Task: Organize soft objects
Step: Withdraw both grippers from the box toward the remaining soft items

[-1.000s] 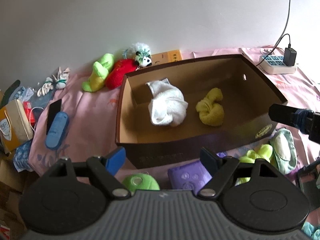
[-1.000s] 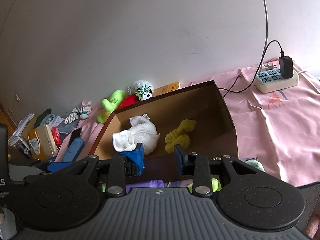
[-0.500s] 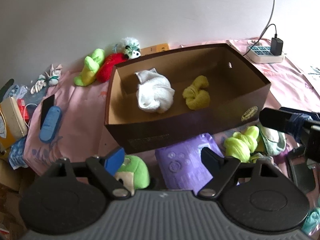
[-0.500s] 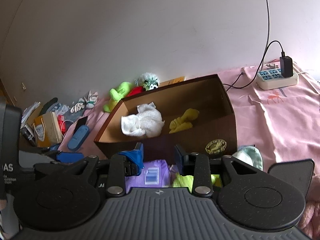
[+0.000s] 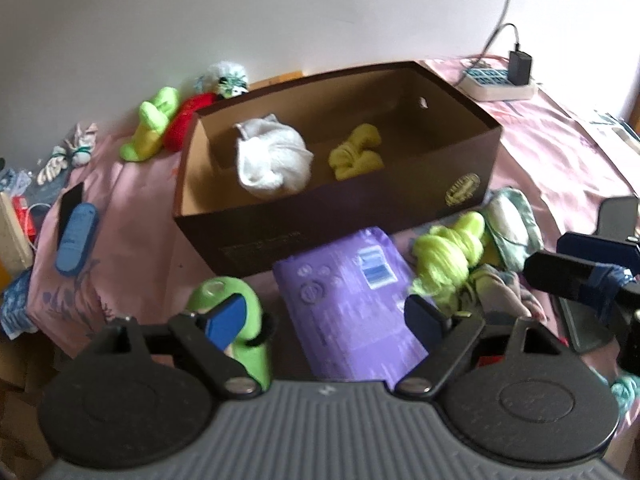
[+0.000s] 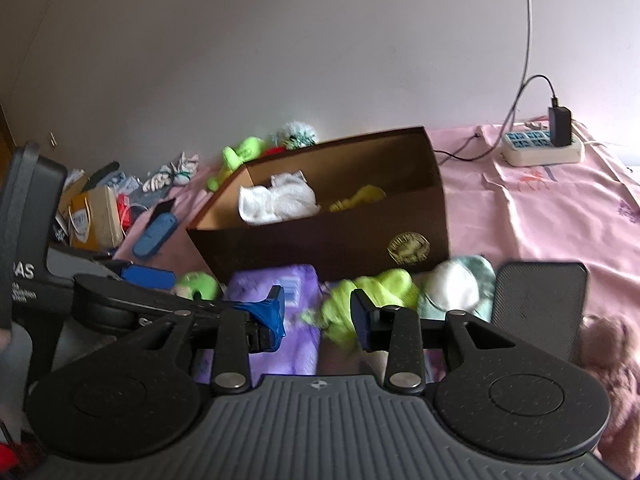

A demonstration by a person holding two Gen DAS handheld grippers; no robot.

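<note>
Both grippers, left gripper (image 5: 326, 314) and right gripper (image 6: 316, 310), hanging spread wide, gripping nothing. 2 soft bundles already inside brown box (image 5: 400, 208); neon yarn bundle (image 5: 448, 254) just beside its front wall. Could snag purple pack (image 5: 352, 296) alongside.

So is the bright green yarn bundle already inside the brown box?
No, the green yarn bundle lies on the pink sheet outside the brown box, in front of its near wall beside the purple packet.

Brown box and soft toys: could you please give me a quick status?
Both hand-held grippers open, empty. Brown box holds white cloth bundle, yellow bundle. Neon-green bundle ahead of right hand-held gripper.
</note>
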